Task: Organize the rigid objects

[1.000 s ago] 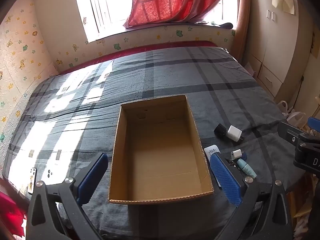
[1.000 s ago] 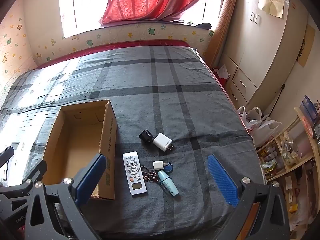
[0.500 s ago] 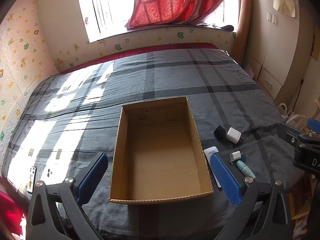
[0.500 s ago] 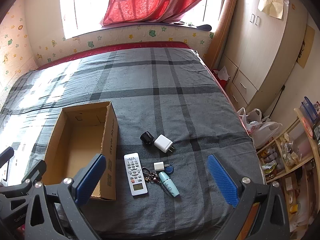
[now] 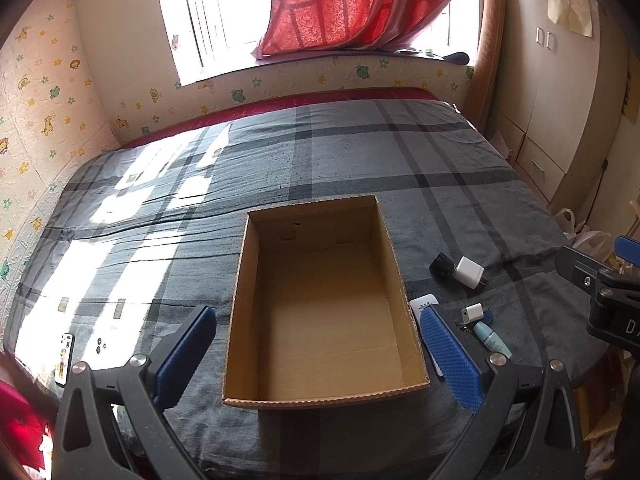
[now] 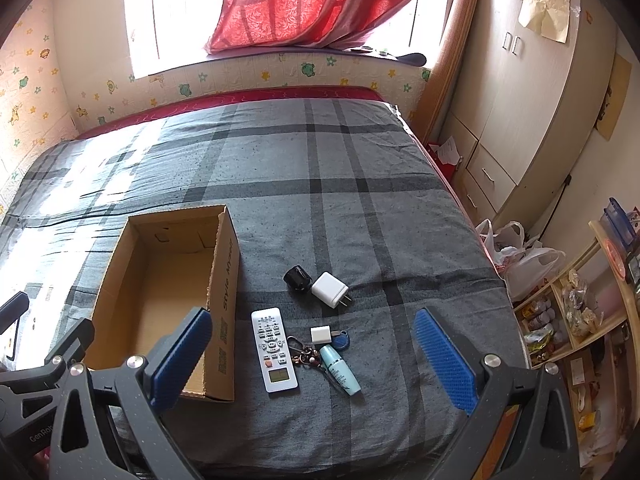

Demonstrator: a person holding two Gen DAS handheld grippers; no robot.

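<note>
An empty cardboard box (image 5: pixel 394 256) (image 6: pixel 226 280) lies on the grey plaid bed. To its right lie a white remote (image 6: pixel 274 349), a black plug (image 6: pixel 297 278), a white charger (image 6: pixel 330 289) (image 5: pixel 468 272), a small white cube adapter (image 6: pixel 321 335), a blue key fob (image 6: pixel 341 339), a key ring (image 6: pixel 304 354) and a teal tube (image 6: pixel 340 370) (image 5: pixel 492 338). My left gripper (image 5: pixel 316 354) hovers open over the box's near end. My right gripper (image 6: pixel 312 364) hovers open above the remote and keys. Neither holds anything.
A phone (image 5: pixel 64 358) lies at the bed's near left corner. A wardrobe (image 6: pixel 532 92) stands to the right, with plastic bags (image 6: pixel 520 252) and a cluttered shelf (image 6: pixel 580 320) beside the bed. A red curtain (image 6: pixel 320 0) hangs at the window.
Both views have tilted up slightly, so the box and the objects sit a little lower in frame. Nothing was picked up or moved.
</note>
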